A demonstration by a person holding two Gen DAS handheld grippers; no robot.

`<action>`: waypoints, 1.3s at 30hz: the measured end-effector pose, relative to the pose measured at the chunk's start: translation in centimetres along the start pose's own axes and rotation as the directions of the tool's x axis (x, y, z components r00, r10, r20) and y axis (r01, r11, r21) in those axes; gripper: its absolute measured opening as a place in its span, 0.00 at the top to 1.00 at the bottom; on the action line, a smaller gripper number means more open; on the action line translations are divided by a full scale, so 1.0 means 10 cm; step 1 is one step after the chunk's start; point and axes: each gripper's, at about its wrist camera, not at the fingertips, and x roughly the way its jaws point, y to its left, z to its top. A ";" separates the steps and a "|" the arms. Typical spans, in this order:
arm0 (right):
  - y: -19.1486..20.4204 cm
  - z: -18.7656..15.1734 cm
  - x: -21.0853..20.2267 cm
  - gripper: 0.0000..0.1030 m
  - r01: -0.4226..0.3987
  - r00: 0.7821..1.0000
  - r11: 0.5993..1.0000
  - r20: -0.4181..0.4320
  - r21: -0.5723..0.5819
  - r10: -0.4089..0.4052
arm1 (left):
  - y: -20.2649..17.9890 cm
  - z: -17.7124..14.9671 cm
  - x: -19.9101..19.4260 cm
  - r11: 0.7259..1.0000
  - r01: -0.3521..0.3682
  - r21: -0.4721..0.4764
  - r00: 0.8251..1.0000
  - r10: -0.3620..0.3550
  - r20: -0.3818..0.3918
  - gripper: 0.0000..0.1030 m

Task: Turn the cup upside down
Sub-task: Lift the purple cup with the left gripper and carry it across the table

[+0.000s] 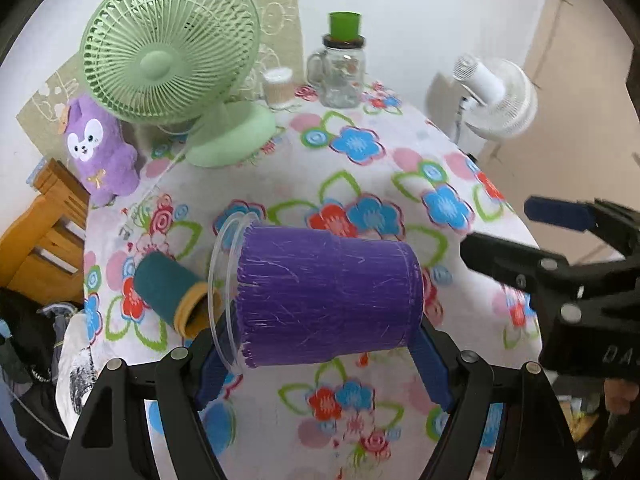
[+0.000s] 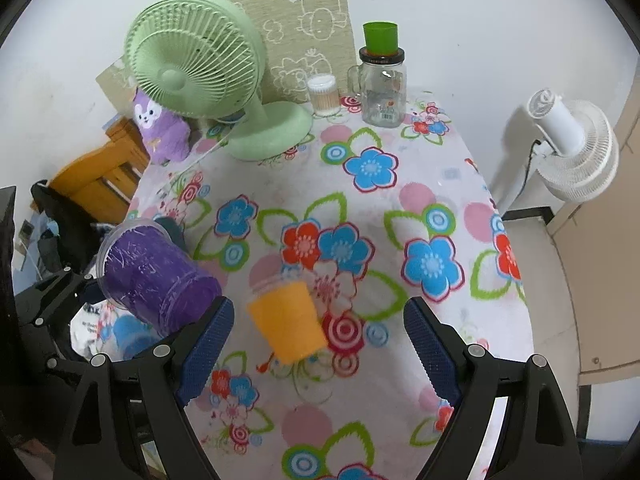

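While your left gripper (image 1: 324, 360) clamps the purple cup (image 1: 326, 296) sideways, its rim faces left. Your right gripper (image 2: 318, 348) hangs spread apart above the orange cup (image 2: 288, 322).

The bench (image 2: 400, 208) wears a white cloth printed with blue, red and pink flowers. At its far edge stand a green desk fan (image 2: 224, 80), a purple plush toy (image 2: 160, 128) beside it, a small tub of cotton swabs (image 2: 323, 94) and a clear glass mug jar (image 2: 382, 92) (a green cup sits on its lid). An orange cup (image 2: 286, 326) stands nearer, mouth down.
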 end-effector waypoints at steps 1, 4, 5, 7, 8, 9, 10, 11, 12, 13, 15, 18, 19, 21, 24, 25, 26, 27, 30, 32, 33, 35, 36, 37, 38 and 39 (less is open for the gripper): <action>0.03 -0.07 -0.04 0.14 -0.001 1.000 1.000 0.011 0.002 0.001 | 0.00 -0.05 -0.01 1.000 0.009 0.009 1.000 -0.009 -0.001 0.22; 0.10 -0.23 -0.11 0.14 -0.012 0.999 1.000 0.035 0.012 0.012 | -0.02 -0.26 -0.03 0.998 0.034 0.049 0.999 -0.034 -0.006 0.22; 0.13 -0.30 -0.14 0.14 -0.015 0.999 1.000 0.044 0.013 0.014 | -0.03 -0.31 -0.04 0.997 0.041 0.059 0.999 -0.041 -0.007 0.22; 0.18 -0.42 -0.16 0.14 -0.011 0.998 1.000 0.058 0.010 0.010 | -0.05 -0.40 -0.05 0.995 0.061 0.084 0.998 -0.061 -0.005 0.22; 0.20 -0.46 -0.17 0.14 -0.007 0.998 1.000 0.063 0.009 0.007 | -0.06 -0.45 -0.05 0.993 0.071 0.099 0.997 -0.071 -0.003 0.22; 0.23 -0.52 -0.18 0.14 0.001 0.998 1.000 0.067 0.008 -0.002 | -0.08 -0.50 -0.05 0.989 0.081 0.122 0.997 -0.081 -0.004 0.22; 0.25 -0.58 -0.18 0.14 0.009 0.998 1.000 0.070 0.007 -0.009 | -0.09 -0.53 -0.04 0.987 0.087 0.137 0.996 -0.087 -0.004 0.22; 0.27 -0.63 -0.17 0.14 0.017 0.997 1.000 0.069 0.007 -0.017 | -0.11 -0.58 -0.03 0.983 0.091 0.162 0.996 -0.092 -0.003 0.22; 0.27 -0.68 -0.16 0.14 0.022 0.997 1.000 0.067 0.007 -0.023 | -0.12 -0.62 -0.02 0.980 0.092 0.178 0.996 -0.093 -0.003 0.22; 0.28 -0.73 -0.14 0.14 0.027 0.998 1.000 0.063 0.008 -0.028 | -0.13 -0.65 -0.01 0.977 0.095 0.191 0.995 -0.096 -0.003 0.22; 0.30 -0.82 -0.11 0.14 0.039 0.998 0.999 0.051 0.011 -0.039 | -0.15 -0.72 0.04 0.971 0.103 0.218 0.995 -0.102 -0.012 0.22; 0.30 -0.93 -0.04 0.14 0.050 0.998 0.999 0.041 0.019 -0.051 | -0.18 -0.81 0.11 0.963 0.114 0.245 0.993 -0.112 -0.025 0.22; 0.29 -0.97 -0.01 0.14 0.054 0.998 0.998 0.035 0.025 -0.055 | -0.19 -0.83 0.14 0.961 0.114 0.252 0.993 -0.111 -0.028 0.22; 0.28 -1.02 0.03 0.14 0.053 0.998 0.998 0.029 0.038 -0.054 | -0.21 -0.87 0.18 0.958 0.117 0.261 0.993 -0.112 -0.032 0.22; 0.24 -1.07 0.07 0.14 0.053 0.998 0.997 0.025 0.062 -0.055 | -0.20 -0.91 0.23 0.961 0.119 0.250 0.993 -0.112 -0.040 0.22; 0.23 -1.09 0.09 0.14 0.050 0.998 0.996 0.022 0.068 -0.052 | -0.20 -0.92 0.26 0.966 0.108 0.235 0.994 -0.100 -0.047 0.22; 0.23 -1.10 0.11 0.14 0.048 0.999 0.996 0.021 0.072 -0.049 | -0.18 -0.93 0.30 0.973 0.094 0.213 0.995 -0.083 -0.059 0.22; 0.22 -1.10 0.13 0.14 0.047 0.999 0.996 0.019 0.072 -0.048 | -0.17 -0.93 0.33 0.978 0.088 0.191 0.995 -0.077 -0.065 0.22; 0.20 -1.11 0.19 0.14 0.043 0.999 0.997 0.004 0.069 -0.043 | -0.16 -0.96 0.41 0.992 0.053 0.115 0.997 -0.045 -0.066 0.22; 0.18 -1.10 0.23 0.14 0.025 1.000 0.998 -0.003 0.063 -0.025 | -0.18 -0.97 0.44 0.997 0.012 0.074 0.998 -0.007 -0.062 0.22; 0.17 -1.09 0.25 0.14 0.021 1.000 0.998 -0.007 0.058 -0.020 | -0.18 -0.97 0.46 0.999 0.001 0.054 0.998 0.002 -0.062 0.22; 0.16 -1.05 0.30 0.14 0.006 1.000 1.000 -0.019 0.030 -0.005 | -0.18 -0.98 0.50 0.999 -0.032 -0.016 0.997 0.031 -0.067 0.22; 0.16 -1.03 0.33 0.14 0.000 1.000 1.000 -0.025 0.016 0.001 | -0.18 -0.99 0.51 0.998 -0.046 -0.042 0.997 0.043 -0.070 0.22; 0.15 -1.00 0.35 0.14 -0.008 0.999 1.000 -0.031 0.000 0.008 | -0.17 -0.99 0.54 0.993 -0.068 -0.091 0.995 0.061 -0.079 0.22; 0.15 -0.97 0.39 0.14 -0.017 0.999 1.000 -0.039 -0.019 0.017 | -0.17 -1.00 0.56 0.987 -0.085 -0.138 0.993 0.073 -0.089 0.22; 0.15 -0.94 0.42 0.14 -0.027 0.999 0.999 -0.049 -0.043 0.025 | -0.16 -1.01 0.58 0.980 -0.098 -0.175 0.992 0.082 -0.097 0.22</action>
